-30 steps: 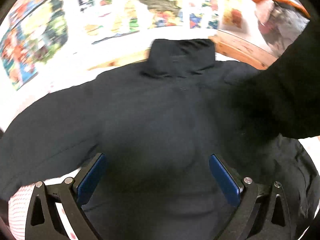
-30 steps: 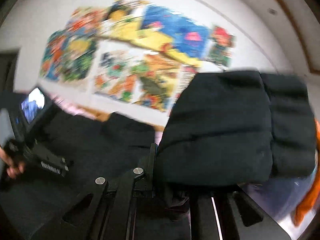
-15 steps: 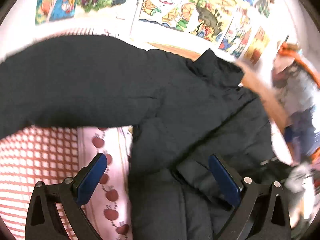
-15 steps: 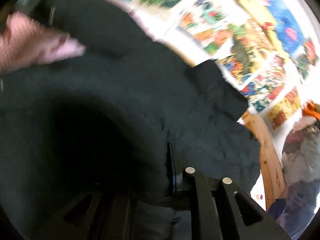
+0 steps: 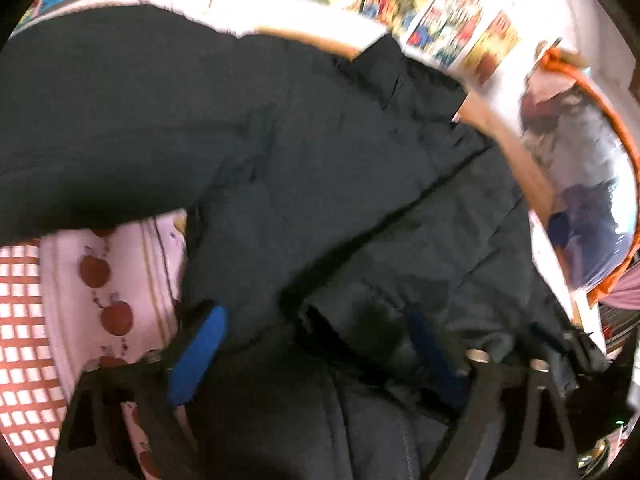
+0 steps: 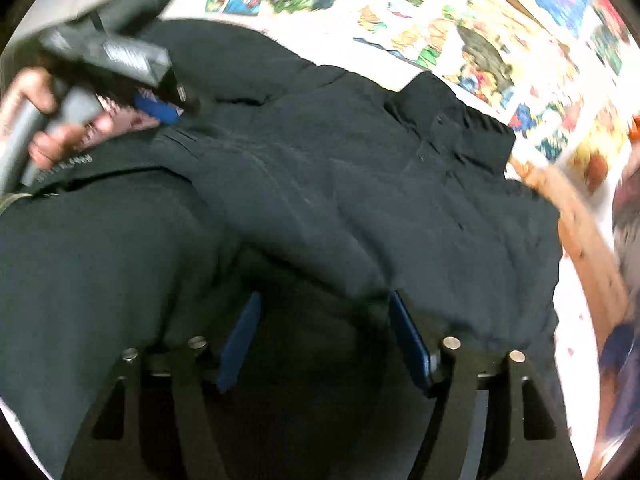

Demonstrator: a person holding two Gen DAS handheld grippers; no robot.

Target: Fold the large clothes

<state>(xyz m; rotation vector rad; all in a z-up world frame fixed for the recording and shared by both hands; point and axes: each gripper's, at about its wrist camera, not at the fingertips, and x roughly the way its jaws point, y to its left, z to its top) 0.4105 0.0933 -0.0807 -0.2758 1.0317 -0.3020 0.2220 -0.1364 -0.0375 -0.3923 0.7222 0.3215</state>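
We see a large dark jacket point(image 5: 320, 184) spread over a bed, covering most of a sheet point(image 5: 100, 292) printed with red apples and a red-and-white check. Its stand-up collar point(image 6: 452, 120) lies at the far end, close to the wooden bed frame point(image 6: 588, 248) and the wall hung with colourful drawings point(image 6: 480, 40). One sleeve point(image 5: 100, 120) reaches out to the left across the top of the left wrist view, while another thick fold of the jacket lies diagonally over the body in the right wrist view. The left gripper point(image 5: 316, 356) sits low over the jacket's left edge, its fingers point(image 5: 196, 352) apart but closing, with dark padded fabric bunched between the blue pads; we cannot tell whether the pads already press on it. From the right wrist view we also see that gripper at the upper left, held by a hand point(image 6: 44, 120), its blue pad just at the jacket's edge. The right gripper point(image 6: 324, 340) hangs over the lower part of the jacket with its fingers point(image 6: 408, 340) apart and opening; the fabric lies between and beneath them, and the pads do not appear to press on it. Both views are smeared by motion. Beyond the bed frame at the right lies a heap of clothes point(image 5: 576, 168) with an orange edge.
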